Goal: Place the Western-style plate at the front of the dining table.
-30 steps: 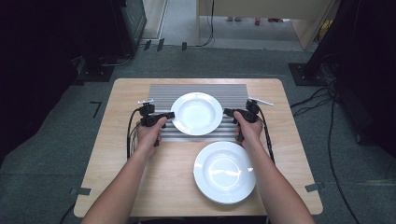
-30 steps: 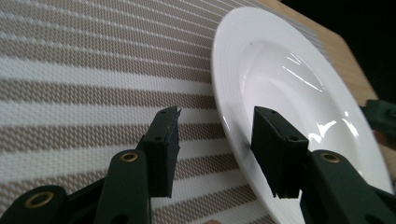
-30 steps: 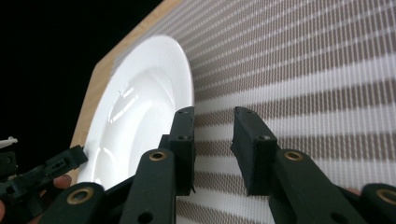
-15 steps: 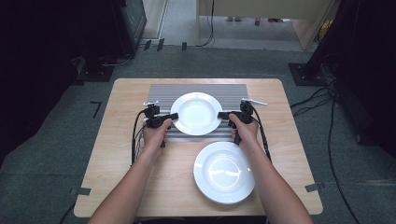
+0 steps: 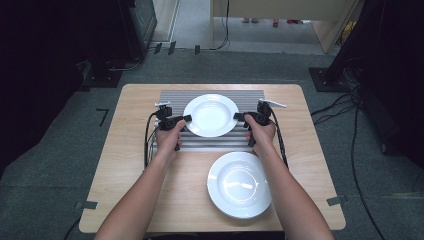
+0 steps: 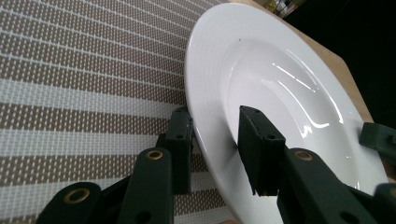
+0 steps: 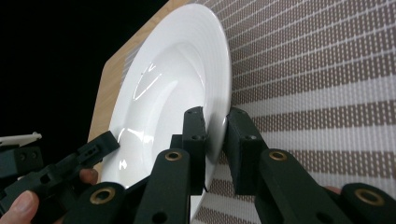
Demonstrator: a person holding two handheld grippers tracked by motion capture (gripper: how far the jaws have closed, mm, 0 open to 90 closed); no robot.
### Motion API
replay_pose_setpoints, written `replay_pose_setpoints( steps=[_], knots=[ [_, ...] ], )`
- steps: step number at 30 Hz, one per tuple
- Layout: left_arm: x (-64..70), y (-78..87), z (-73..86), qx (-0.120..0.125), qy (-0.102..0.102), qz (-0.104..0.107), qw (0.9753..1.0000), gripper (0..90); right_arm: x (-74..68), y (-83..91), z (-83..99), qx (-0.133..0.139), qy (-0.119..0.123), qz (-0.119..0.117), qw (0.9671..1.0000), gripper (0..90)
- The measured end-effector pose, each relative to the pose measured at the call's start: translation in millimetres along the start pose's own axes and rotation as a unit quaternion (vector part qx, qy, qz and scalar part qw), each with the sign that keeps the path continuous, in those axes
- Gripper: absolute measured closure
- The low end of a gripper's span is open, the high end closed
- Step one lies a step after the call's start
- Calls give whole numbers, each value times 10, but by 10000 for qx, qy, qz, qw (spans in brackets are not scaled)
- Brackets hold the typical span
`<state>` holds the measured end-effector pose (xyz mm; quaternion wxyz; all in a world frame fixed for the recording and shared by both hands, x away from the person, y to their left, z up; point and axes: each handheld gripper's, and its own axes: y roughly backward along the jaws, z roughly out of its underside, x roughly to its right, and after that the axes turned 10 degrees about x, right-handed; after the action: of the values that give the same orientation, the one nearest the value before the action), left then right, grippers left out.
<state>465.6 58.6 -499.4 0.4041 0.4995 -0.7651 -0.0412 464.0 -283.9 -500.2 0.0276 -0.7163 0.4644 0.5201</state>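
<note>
The far white plate (image 5: 211, 115) on the striped placemat (image 5: 170, 97) is now straddled at opposite rims: the left gripper (image 5: 186, 119) and right gripper (image 5: 236, 116) have been moved inward. Jaws look nearly clamped on it; a two-handed lift seems imminent, perhaps onto the near plate (image 5: 239, 184).

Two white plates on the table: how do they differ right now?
The far plate lies over the striped mat; the near plate sits on bare wooden table. The far plate has the left gripper and right gripper at opposite rims, one jaw above and one below each; the near plate is untouched. The near plate looks larger, perhaps only because it is closer. Both are round, glossy, white and deep-welled.
</note>
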Motion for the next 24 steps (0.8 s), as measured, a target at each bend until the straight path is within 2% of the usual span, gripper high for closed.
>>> replay_pose_setpoints(
  steps=[3,5,7,10,11,13,14,16,19,23,24],
  knots=[
    [20,-18,-2,-15,-57,28,10000,661,14,-23,-17,140,-95,-4,9999,798],
    [41,-28,11,-99,-178,-3,9998,657,40,-42,-11,163,-63,107,9998,787],
    [48,-37,28,-165,-233,-21,9996,654,63,-56,-1,126,76,196,9997,782],
    [31,-30,33,-157,-173,143,9996,606,69,-62,13,136,345,230,9990,757],
    [33,-24,29,-140,-165,168,9996,564,61,-63,20,166,558,206,9981,703],
    [47,20,8,-47,-226,212,9995,484,39,-56,26,219,746,139,9969,629],
    [56,53,-5,14,-294,207,9994,472,24,-37,23,274,858,177,9958,607],
    [66,124,-25,94,-471,162,9987,426,-20,31,4,473,1101,183,9926,557],
    [54,244,-43,144,-703,19,9974,360,-68,140,-14,748,1465,258,9861,493],
    [31,386,-46,-49,-968,-150,9952,168,-132,320,-11,648,2066,482,9751,449],
    [27,428,-40,-51,-1044,-176,9944,168,-139,362,-2,616,2198,536,9721,425]
  ],
)
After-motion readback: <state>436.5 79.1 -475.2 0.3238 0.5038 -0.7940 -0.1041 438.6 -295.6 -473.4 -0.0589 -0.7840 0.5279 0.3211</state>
